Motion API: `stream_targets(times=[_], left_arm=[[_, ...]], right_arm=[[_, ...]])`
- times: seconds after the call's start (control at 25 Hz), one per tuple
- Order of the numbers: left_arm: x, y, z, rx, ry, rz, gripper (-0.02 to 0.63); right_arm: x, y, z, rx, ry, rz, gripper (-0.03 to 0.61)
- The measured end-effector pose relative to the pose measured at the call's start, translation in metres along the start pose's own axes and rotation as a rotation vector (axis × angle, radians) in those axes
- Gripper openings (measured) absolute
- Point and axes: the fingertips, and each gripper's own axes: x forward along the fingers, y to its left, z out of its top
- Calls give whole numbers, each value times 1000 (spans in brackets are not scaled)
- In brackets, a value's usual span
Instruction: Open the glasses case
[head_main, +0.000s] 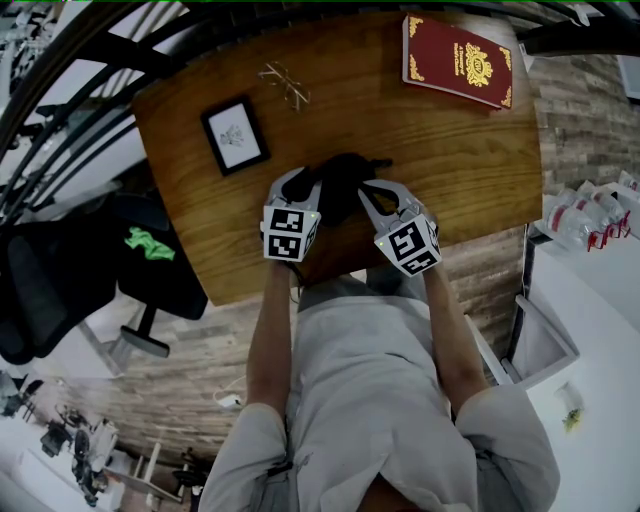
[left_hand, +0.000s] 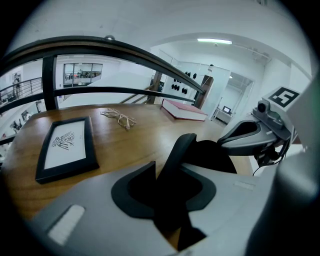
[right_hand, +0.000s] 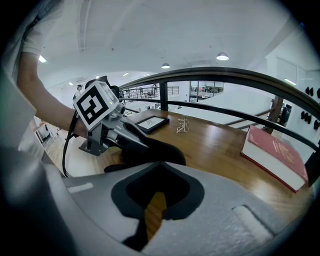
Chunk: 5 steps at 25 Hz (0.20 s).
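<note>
Your left gripper (head_main: 303, 190) and right gripper (head_main: 378, 192) are both at the glasses case (head_main: 340, 185). The case is black and lies on the wooden worktop (head_main: 440, 150), near the edge that is closest to your body and about in the middle of this edge.

In the left gripper view, your left fingers (left_hand: 130, 200) are only a little apart and they are closed on a black part of the case. This part stands up between them like a tilted flap. The dark body of the case is just behind it.

In the right gripper view, the tips of your right fingers (right_hand: 200, 200) come together exactly at the near edge of the case, and they seem to pinch it. Behind the tips a narrow gap stays between the fingers, and you see the wood through it.

Further away on the worktop there are a black picture frame (head_main: 235, 135) on your left, a pair of glasses (head_main: 285, 85) beyond it, and a red book (head_main: 458, 60) at the far right corner. All three are well apart from the case. A black office chair (head_main: 60, 270) stands on the floor at the left of the worktop.
</note>
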Motion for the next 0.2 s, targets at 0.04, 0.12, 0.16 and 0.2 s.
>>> stream_targets(times=[0.04,0.12,0.16,0.2], left_arm=[[0,0,0,0,0,0,109],[0,0,0,-1,0,-1,109],[0,0,0,-2,0,-2,109],[0,0,0,-2,1,-2,109]], right_arm=[[0,0,0,0,0,0,2],[0,0,0,1,-4,0,2],[1,1,1,4,-9,2,2],[1,1,1,6,-15,4,2]])
